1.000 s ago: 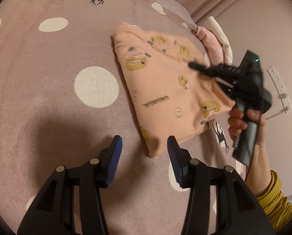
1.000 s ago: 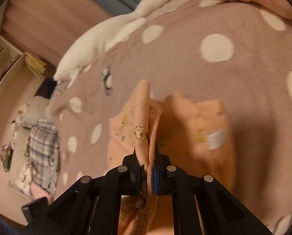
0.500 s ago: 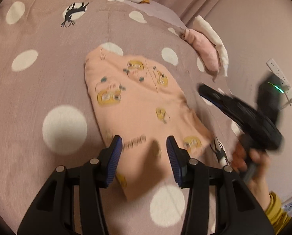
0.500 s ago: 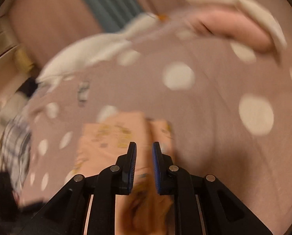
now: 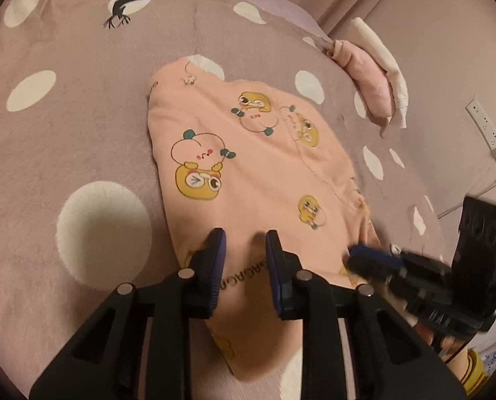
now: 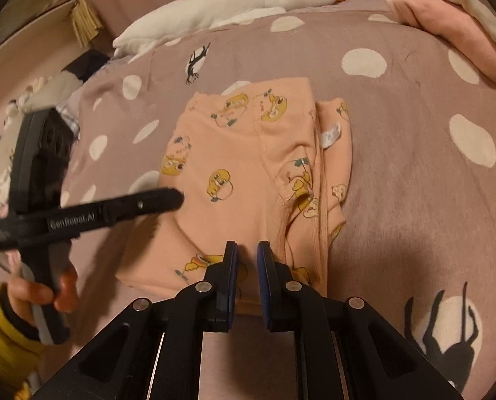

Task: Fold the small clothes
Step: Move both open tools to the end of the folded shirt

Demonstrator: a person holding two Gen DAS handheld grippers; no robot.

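A small peach garment printed with yellow cartoon figures lies folded on the dotted bedspread. My left gripper hovers over its near end. The jaws are closing, with cloth below the gap and no pad pressing on it. In the right wrist view the garment shows a label on a folded-under layer at its right. My right gripper stands over its near edge with a narrow gap and nothing in it. Each gripper shows in the other's view, the right gripper blurred and the left gripper side-on.
A white plush goose lies along the far edge of the bed. Pink and white folded clothes are stacked at the far right. A power strip hangs on the wall. A hand in a yellow sleeve holds the left gripper.
My right gripper has let go of the raised fold, which now lies flat, and come down to the garment's near edge. My left gripper moved over the garment's near end and narrowed.
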